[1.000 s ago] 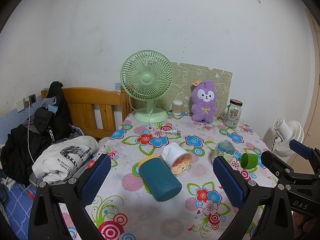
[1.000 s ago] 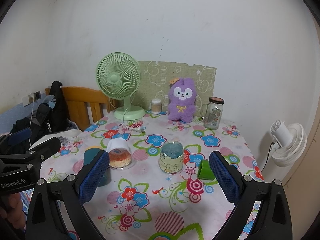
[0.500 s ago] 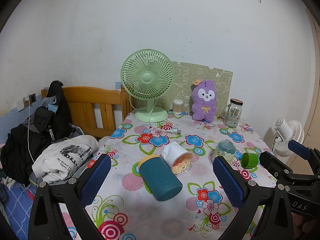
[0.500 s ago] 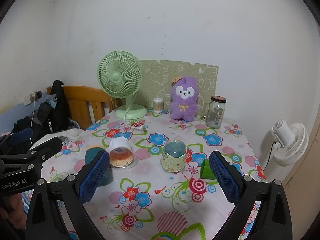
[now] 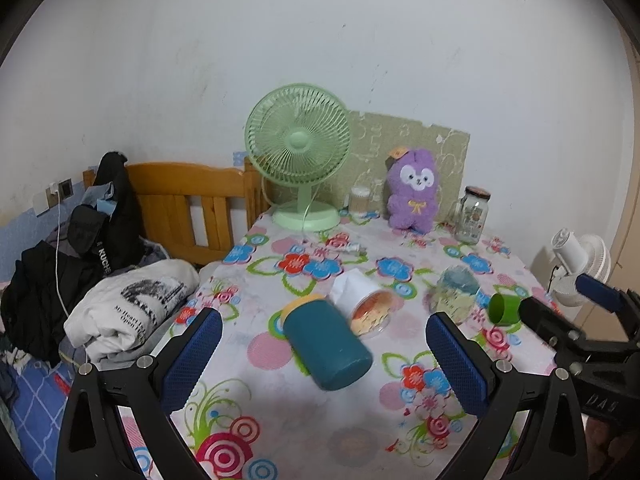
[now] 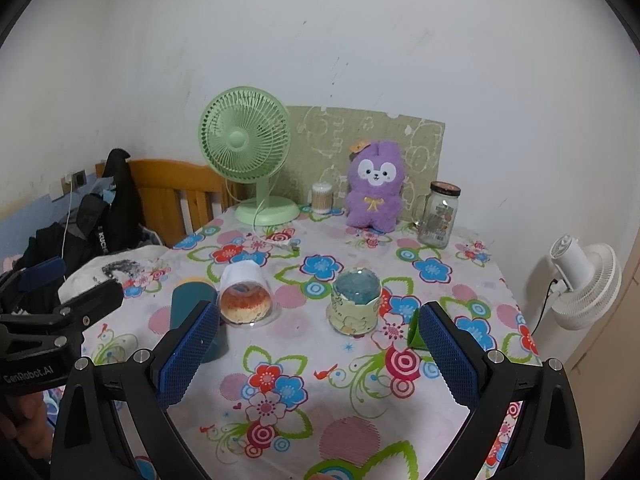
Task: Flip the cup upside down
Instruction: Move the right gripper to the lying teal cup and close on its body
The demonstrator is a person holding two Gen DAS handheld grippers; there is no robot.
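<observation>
Several cups sit on the floral table. A teal cup (image 5: 326, 344) with a yellow rim lies on its side; it also shows in the right wrist view (image 6: 188, 304), partly behind a finger. A white cup (image 5: 362, 300) (image 6: 244, 294) lies on its side beside it. A glass cup with a pale sleeve (image 6: 355, 306) (image 5: 454, 294) stands upside down. A small green cup (image 5: 503, 309) (image 6: 416, 334) lies on its side at the right. My left gripper (image 5: 322, 360) is open above the near table, with the teal cup between its fingers in the image. My right gripper (image 6: 318, 356) is open and empty.
At the back stand a green fan (image 5: 298, 152), a purple plush (image 5: 414, 194), a glass jar (image 5: 472, 214) and a cotton swab pot (image 5: 360, 200). A wooden bed frame (image 5: 188, 204) and clothes (image 5: 132, 308) lie left. A white fan (image 6: 584, 284) stands right.
Both grippers have edged slightly forward toward the table; the cups have not moved. Both stay open.
</observation>
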